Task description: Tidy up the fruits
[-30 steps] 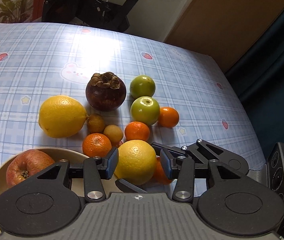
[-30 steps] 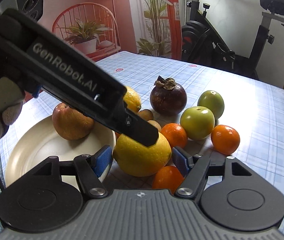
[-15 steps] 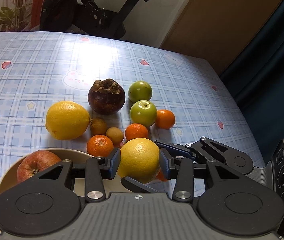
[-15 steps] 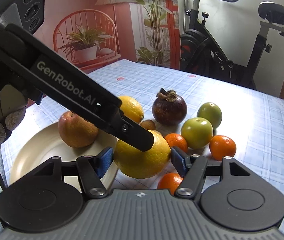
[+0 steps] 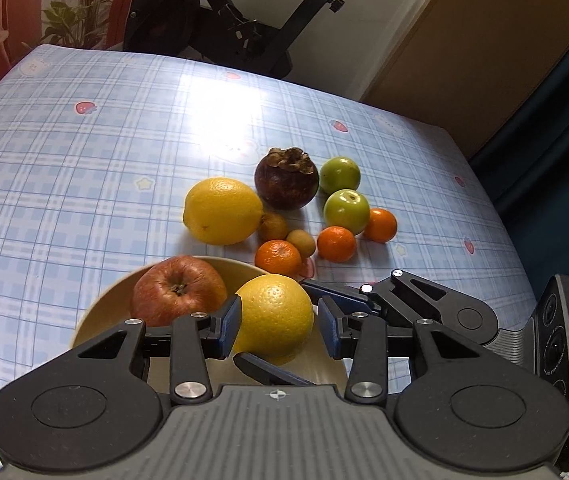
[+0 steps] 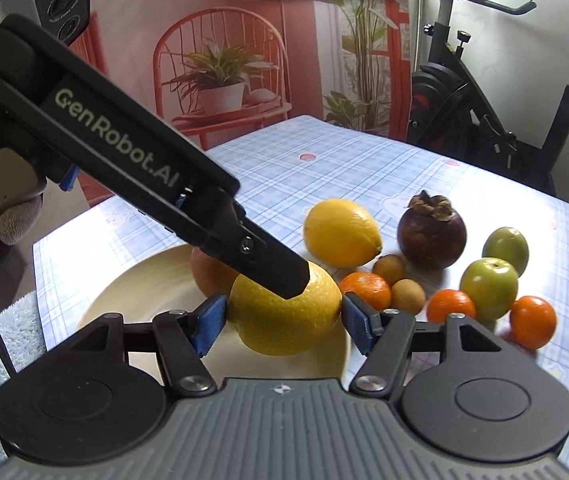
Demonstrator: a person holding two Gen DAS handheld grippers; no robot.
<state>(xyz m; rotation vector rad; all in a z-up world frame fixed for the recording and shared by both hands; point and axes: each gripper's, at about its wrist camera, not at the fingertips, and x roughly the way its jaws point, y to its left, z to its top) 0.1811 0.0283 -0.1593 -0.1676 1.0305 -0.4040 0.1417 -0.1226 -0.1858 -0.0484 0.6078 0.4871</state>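
The right gripper (image 6: 284, 322) pinched a big round orange (image 6: 284, 312) with bumpy yellow skin between its blue pads. The left gripper (image 5: 279, 322) squeezed the same orange from the other side. The orange hung over a smooth cream plate (image 5: 100, 316). A shiny red apple (image 5: 178, 290) sat on the plate. Behind, on the checked blue tablecloth (image 5: 84, 160), lay a smooth lemon (image 5: 222, 210) and a dark round mangosteen (image 5: 286, 178).

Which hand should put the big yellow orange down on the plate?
Right, probably. The right gripper has its jaws pressed on both sides of the orange, over the plate beside the apple. The left gripper shows a gap on one side, so its hold looks less sure.
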